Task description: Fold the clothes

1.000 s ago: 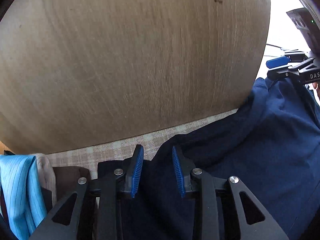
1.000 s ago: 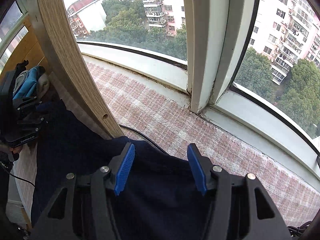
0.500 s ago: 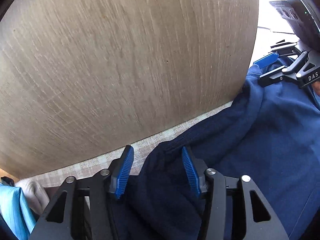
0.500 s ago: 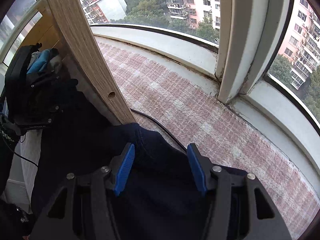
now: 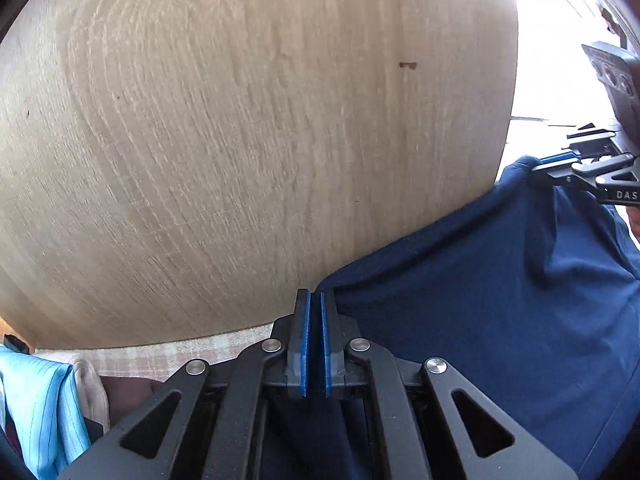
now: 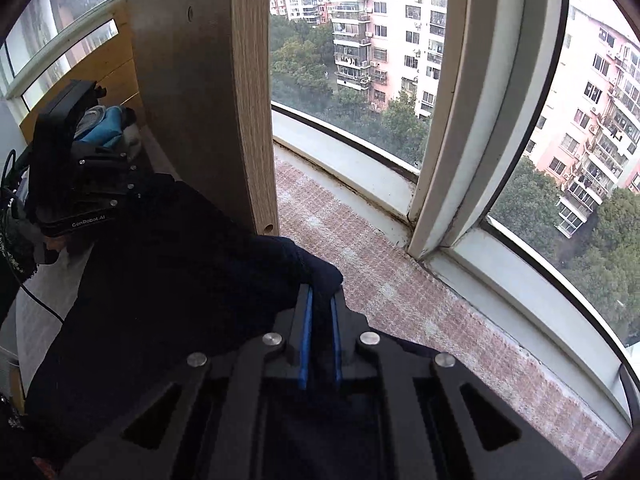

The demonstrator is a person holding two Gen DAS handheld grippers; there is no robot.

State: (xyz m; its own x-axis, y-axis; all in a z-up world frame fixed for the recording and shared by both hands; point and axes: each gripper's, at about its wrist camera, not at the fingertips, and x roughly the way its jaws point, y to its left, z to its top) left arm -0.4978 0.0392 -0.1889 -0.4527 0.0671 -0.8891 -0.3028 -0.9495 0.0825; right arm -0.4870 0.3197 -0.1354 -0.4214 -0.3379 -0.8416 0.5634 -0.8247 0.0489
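Note:
A navy blue garment (image 5: pixel 500 312) hangs stretched between my two grippers. My left gripper (image 5: pixel 314 300) is shut on one edge of it, just in front of a wooden panel. My right gripper (image 6: pixel 320 300) is shut on another edge of the same garment (image 6: pixel 172 280), above the checked window ledge. In the left wrist view the right gripper (image 5: pixel 560 160) shows at the far right, clamped on the cloth. In the right wrist view the left gripper (image 6: pixel 132 190) shows at the left, its fingertips hidden by the dark fabric.
A wooden panel (image 5: pixel 248 140) stands close ahead and also shows edge-on in the right wrist view (image 6: pixel 252 120). Other clothes lie at lower left, a light blue striped one (image 5: pixel 44 412) among them. A checked cloth covers the ledge (image 6: pixel 400 292) under curved windows (image 6: pixel 500 120).
Both grippers were open over the garment and have closed on its edge. Both have lifted, and the cloth is now pulled taut between them.

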